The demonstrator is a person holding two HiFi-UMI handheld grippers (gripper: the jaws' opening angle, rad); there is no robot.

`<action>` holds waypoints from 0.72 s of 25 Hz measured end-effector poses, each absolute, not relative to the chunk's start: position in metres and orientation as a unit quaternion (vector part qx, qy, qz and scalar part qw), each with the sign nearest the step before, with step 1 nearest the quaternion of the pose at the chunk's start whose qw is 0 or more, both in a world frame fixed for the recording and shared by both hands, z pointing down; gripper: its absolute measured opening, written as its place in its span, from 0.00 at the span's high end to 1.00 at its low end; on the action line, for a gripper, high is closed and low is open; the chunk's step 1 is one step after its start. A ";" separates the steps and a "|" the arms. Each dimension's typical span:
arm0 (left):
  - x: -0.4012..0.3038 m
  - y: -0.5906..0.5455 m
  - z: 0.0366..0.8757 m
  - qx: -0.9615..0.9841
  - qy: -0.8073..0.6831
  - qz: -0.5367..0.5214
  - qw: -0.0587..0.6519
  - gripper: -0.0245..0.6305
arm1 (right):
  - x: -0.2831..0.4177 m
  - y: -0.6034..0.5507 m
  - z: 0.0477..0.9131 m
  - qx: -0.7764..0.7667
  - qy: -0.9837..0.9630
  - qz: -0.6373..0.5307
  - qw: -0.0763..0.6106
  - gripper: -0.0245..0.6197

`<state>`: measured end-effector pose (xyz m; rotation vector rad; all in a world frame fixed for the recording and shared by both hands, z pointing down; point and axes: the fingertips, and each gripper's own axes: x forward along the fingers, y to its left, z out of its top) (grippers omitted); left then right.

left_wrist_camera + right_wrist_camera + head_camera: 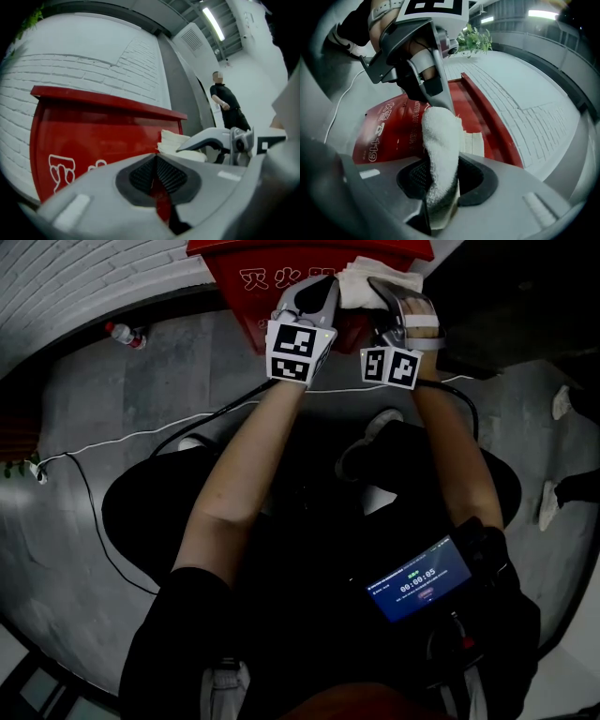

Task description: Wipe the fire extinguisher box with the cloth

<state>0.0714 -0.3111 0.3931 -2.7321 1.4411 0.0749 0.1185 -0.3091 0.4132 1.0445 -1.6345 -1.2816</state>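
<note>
- my left gripper has its jaws pressed together with nothing between them; only a sliver of red shows through past the pads.
- straight ahead of those jaws stands the red box, its front face with white characters turned toward me and its lid edge running above the tips.
- to the right of my left gripper, just beside it, is my right gripper, both up at the box's top edge.
- my right gripper is clamped on the white cloth; the cloth bulges up out of the jaws in a thick roll.
- beyond the right jaws, a folded part of the cloth lies on the box near its top; the left gripper view shows it at the box's right end.
- behind the box, past both tools, runs a white brick wall, with a green plant at its far end.
- below my arms in the head view, a white cable trails over the grey floor, and a bottle lies off to the left of the left gripper.
- a person in dark clothes stands far off beyond the right gripper.
</note>
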 end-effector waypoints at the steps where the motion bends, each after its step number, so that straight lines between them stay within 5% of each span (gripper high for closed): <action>1: 0.072 -0.312 0.398 -0.884 0.467 0.023 0.026 0.96 | 0.119 -0.309 0.420 0.409 -0.649 -0.501 0.400 0.80; 18: 0.078 -0.306 0.496 -0.888 0.458 -0.011 -0.048 0.96 | 0.124 -0.311 0.538 0.367 -0.699 -0.425 0.443 0.80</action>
